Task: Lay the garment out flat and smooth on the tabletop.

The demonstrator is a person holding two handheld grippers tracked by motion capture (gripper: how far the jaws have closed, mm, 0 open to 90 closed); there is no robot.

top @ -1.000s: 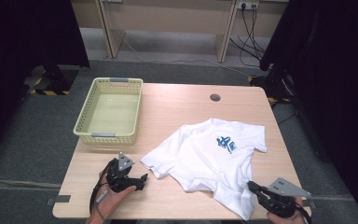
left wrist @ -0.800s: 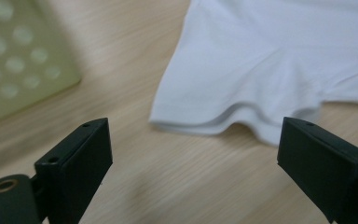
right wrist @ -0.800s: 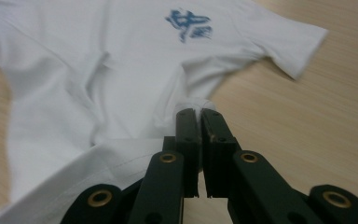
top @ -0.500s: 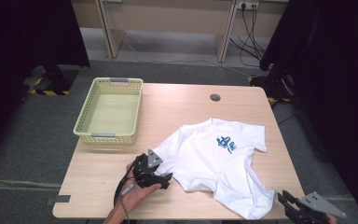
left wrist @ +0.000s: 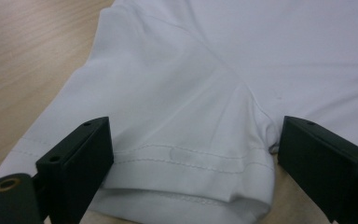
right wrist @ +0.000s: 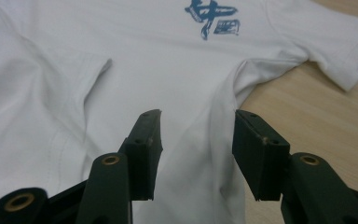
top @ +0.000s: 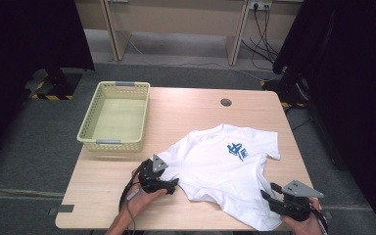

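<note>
A white T-shirt [top: 225, 164] with a blue print [top: 236, 150] lies spread on the wooden table [top: 103, 181]. My left gripper [top: 172, 185] sits at the shirt's left sleeve. In the left gripper view its jaws stand wide open on either side of the sleeve hem [left wrist: 186, 156], and the left gripper [left wrist: 193, 140] holds nothing. My right gripper [top: 270, 197] is at the shirt's bottom hem near the table's front edge. It is open over a raised fold of the shirt [right wrist: 219, 107], and the right gripper [right wrist: 198, 116] grips nothing. The blue print [right wrist: 212, 18] lies farther ahead.
A pale yellow plastic basket [top: 113, 142] stands at the table's back left, with nothing in it. A round cable hole [top: 225, 102] sits near the far edge. Bare wood lies left of the shirt and in front of the basket.
My left gripper has slid right, up to the sleeve. My right gripper drew back toward the front right corner, then came in again to the hem.
</note>
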